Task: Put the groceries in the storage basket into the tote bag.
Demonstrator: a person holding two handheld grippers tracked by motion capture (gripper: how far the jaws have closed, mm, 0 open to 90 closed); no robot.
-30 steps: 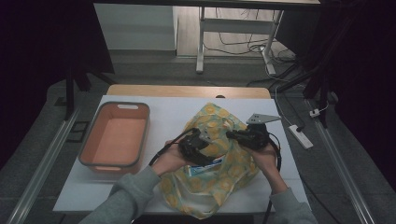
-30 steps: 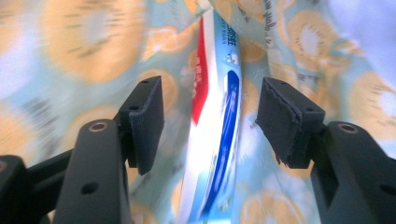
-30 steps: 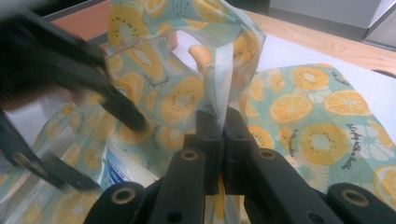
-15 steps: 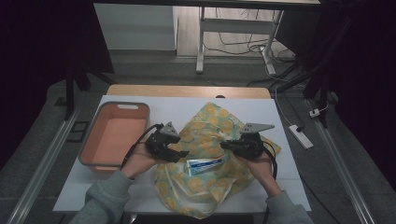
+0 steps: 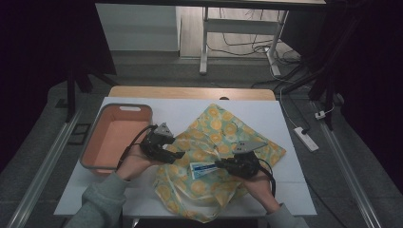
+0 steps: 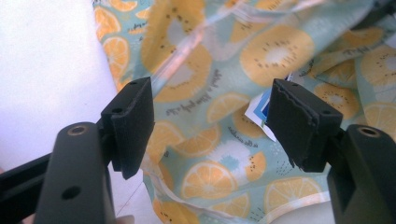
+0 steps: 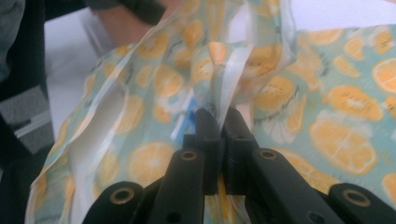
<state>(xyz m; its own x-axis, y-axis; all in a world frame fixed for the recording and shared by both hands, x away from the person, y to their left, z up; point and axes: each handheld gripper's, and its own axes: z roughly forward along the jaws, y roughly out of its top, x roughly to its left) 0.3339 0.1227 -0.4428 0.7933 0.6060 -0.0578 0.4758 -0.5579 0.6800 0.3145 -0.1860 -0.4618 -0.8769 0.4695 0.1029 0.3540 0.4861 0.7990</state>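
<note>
A thin bag [image 5: 216, 142] with orange and kiwi slices printed on it lies spread out on the white tabletop [image 5: 285, 118]. A white and blue tube [image 5: 205, 168] lies at the bag's open mouth, between the two grippers.

The left gripper [image 5: 178, 154] is at the left edge of the bag, and its black fingers [image 6: 133, 123] stand wide apart. They have just been opening. Nothing is pinched between them. In the left gripper view the bag lies past the gap between the fingers, and a corner of the tube [image 6: 258, 112] peeks out right beside the finger on the right side of that view. Bare tabletop shows beyond the other finger.

The right gripper [image 5: 221, 163] is on the other side of the tube, just to its right in the high view. Its fingers [image 7: 208, 133] are pressed tight together on a fold of the bag [image 7: 233, 60]. The plastic bunches up and rises from the fingertips. A bit of the tube's blue [image 7: 184, 122] shows just left of those fingertips in the right gripper view.

An orange tray [image 5: 92, 164] sits on the tabletop to the left of the left gripper, close by but apart from the bag.
</note>
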